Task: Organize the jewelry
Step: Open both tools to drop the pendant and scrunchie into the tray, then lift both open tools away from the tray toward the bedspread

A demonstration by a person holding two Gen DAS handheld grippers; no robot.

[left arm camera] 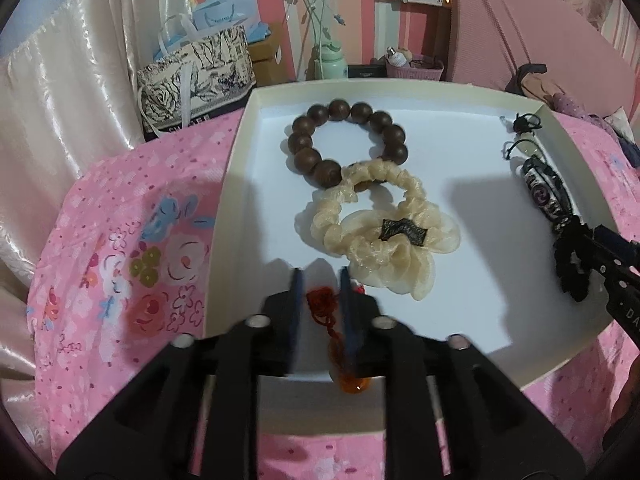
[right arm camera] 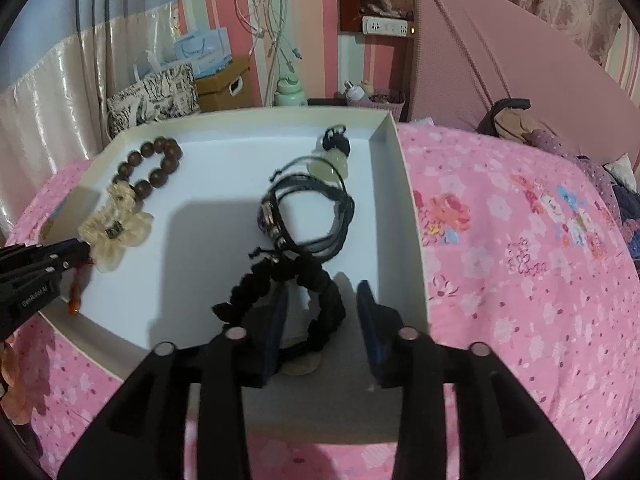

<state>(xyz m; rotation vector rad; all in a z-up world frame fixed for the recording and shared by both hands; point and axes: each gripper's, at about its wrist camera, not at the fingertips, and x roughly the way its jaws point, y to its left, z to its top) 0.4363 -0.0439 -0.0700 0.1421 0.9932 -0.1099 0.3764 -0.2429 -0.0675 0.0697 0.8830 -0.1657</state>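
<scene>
A: Inside white box (left arm camera: 248,152) on bed: left claw (left arm camera: 320,280) slightly parted, red cord charm (left arm camera: 320,300) loose between pads.
B: Right claw (right arm camera: 322,296) wider, straddling black braided bracelet (right arm camera: 320,280), no squeeze.

A white tray (left arm camera: 248,168) with cream walls sits on a pink flowered bedcover (left arm camera: 120,240). Near its far edge lies a dark brown bead bracelet (left arm camera: 344,140), with a cream ruffled scrunchie (left arm camera: 384,224) beside it. Black cord bracelets (right arm camera: 308,216) lie by the right edge; a red-and-amber charm (left arm camera: 340,344) lies at the near edge.
</scene>
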